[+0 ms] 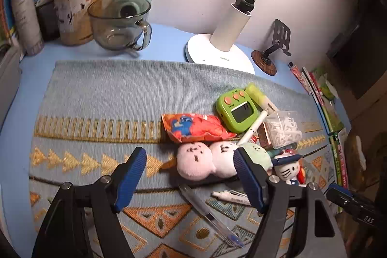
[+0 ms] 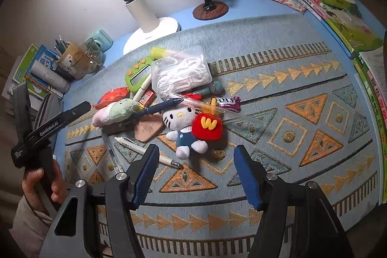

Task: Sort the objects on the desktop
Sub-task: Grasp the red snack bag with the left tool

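Two claws hang open and empty over the patterned mat [image 2: 290, 88]: left claw [image 1: 189, 175] beside the soft pink plush [image 1: 196, 160], right claw [image 2: 193, 173] just short of the cat doll [image 2: 186, 129]. Both toys look light and squashy, best pinched mid-body. Pens [image 2: 147, 152] crowd the heap's left; bare mat lies right, with books [image 2: 370, 93] along the tabletop edge.

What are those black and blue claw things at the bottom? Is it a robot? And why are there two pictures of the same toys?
No robot: a person holds a grabbing tool in each hand, each carrying a camera, so you get two views of one desk. The left hand-held gripper looks from the left, the right hand-held gripper from the right. Both stand open and hold nothing. On the patterned mat lies a pile: a cat plush, a green timer, a clear box, pens and sweets. At the back stand a lamp and a pen cup.
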